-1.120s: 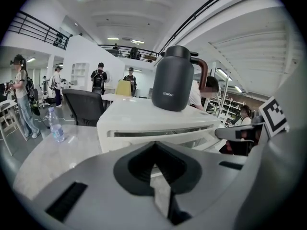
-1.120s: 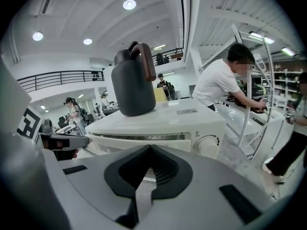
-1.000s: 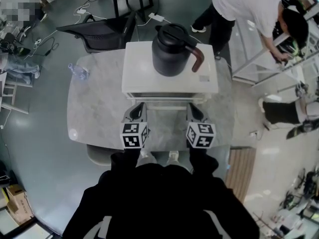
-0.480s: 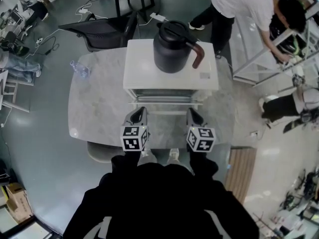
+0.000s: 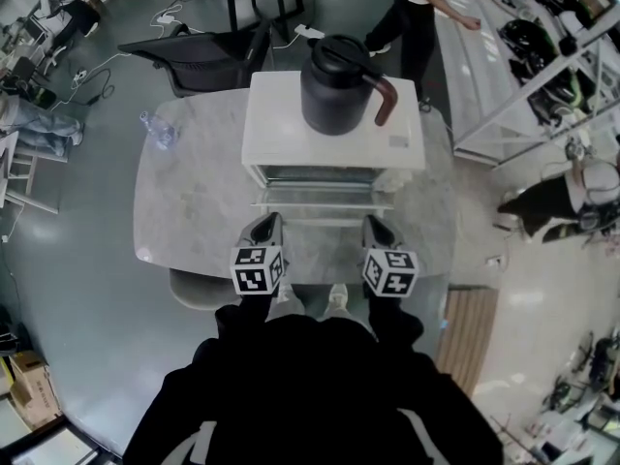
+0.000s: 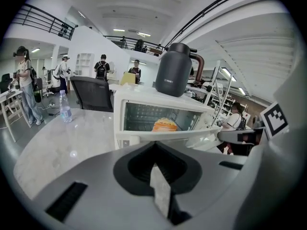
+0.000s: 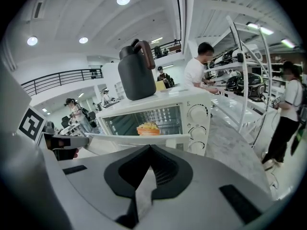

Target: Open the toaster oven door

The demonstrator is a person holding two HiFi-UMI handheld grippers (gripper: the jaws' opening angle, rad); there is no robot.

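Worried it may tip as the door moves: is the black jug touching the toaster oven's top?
Touching. In the right gripper view the black jug stands with its base flat on the toaster oven, no gap showing.

Your table (image 5: 194,201) reads as polished marble-look stone, grey-veined, glossy enough to catch lamp glints. Toaster oven (image 5: 276,114): smooth white painted shell, slight sheen, with a shiny wire rack (image 6: 144,113) inside. Jug (image 5: 334,95): matt black body, glossy brown handle (image 5: 386,105). Bottle (image 5: 160,132): clear plastic. Your left gripper (image 5: 263,229) and right gripper (image 5: 378,231): matt grey plastic. Your jacket (image 5: 310,386): black cloth. Floor (image 5: 77,289): glossy grey.
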